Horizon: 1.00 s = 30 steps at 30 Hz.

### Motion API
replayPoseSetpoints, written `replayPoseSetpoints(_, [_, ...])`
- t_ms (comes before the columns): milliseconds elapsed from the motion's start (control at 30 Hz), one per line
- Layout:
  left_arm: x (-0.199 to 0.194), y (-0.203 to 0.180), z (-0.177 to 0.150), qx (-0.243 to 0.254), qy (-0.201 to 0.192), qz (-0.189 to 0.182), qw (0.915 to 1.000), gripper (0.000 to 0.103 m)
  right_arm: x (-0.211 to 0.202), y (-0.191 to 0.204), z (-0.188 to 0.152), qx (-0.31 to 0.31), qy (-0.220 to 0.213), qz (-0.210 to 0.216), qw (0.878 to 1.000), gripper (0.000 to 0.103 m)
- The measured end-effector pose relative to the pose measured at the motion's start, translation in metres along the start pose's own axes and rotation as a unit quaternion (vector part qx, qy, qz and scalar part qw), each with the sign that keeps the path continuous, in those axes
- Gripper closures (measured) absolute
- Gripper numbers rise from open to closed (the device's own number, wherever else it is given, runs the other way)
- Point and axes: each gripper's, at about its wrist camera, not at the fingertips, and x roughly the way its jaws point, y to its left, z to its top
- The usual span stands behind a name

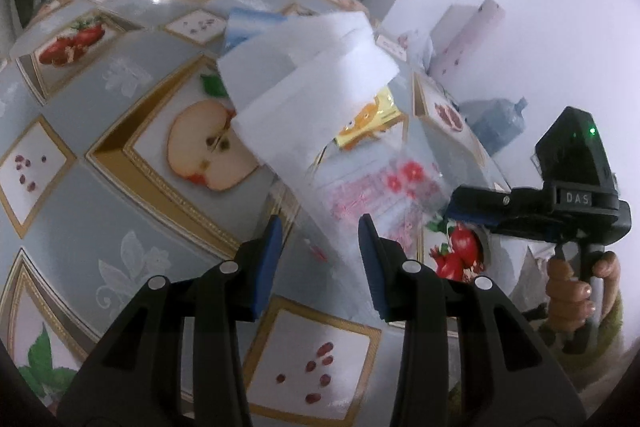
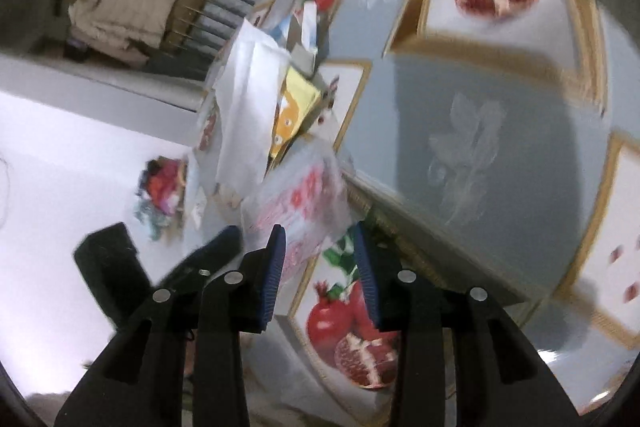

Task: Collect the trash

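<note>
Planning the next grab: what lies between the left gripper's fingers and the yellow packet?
In the left wrist view, white paper and a clear wrapper with red flowers lie between the left gripper and the yellow packet.

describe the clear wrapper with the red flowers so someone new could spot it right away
On the fruit-print tablecloth, find the trash pile beside the printed apple half. The clear wrapper lies at the pile's near edge, below the white paper and orange-yellow packet. It alone is see-through, with red flowers.
</note>
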Motion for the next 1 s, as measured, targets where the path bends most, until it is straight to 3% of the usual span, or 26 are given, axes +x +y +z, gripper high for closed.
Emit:
replayPoseSetpoints(133, [0.003,-0.007,-0.003,0.013,0.003,0.001,0.9999,0.067,0.008,0.0,-0.004,0.012,-0.006,0.022,1.0,0.068])
replayPoseSetpoints(367, [0.005,-0.015,-0.006,0.021,0.008,-0.006,0.9997,0.073,0.023,0.009,-0.005,0.014,-0.026,0.023,0.999,0.071])
replayPoseSetpoints(533, [0.008,-0.022,-0.008,0.028,0.014,-0.019,0.9993,0.074,0.028,-0.001,-0.005,0.036,-0.029,0.024,0.999,0.096])
replayPoseSetpoints(600, [0.009,-0.023,-0.009,0.031,0.016,-0.027,0.999,0.074,0.025,-0.005,-0.005,0.041,-0.032,0.028,0.998,0.099])
replayPoseSetpoints(800, [0.001,-0.024,-0.007,0.035,0.005,-0.038,0.9987,0.074,0.01,-0.015,-0.003,0.041,-0.05,0.019,0.998,0.1])
replayPoseSetpoints(1000, [-0.006,-0.02,0.009,0.04,-0.022,-0.009,0.9989,0.074,-0.003,-0.027,-0.001,0.061,-0.058,0.03,0.996,0.1])
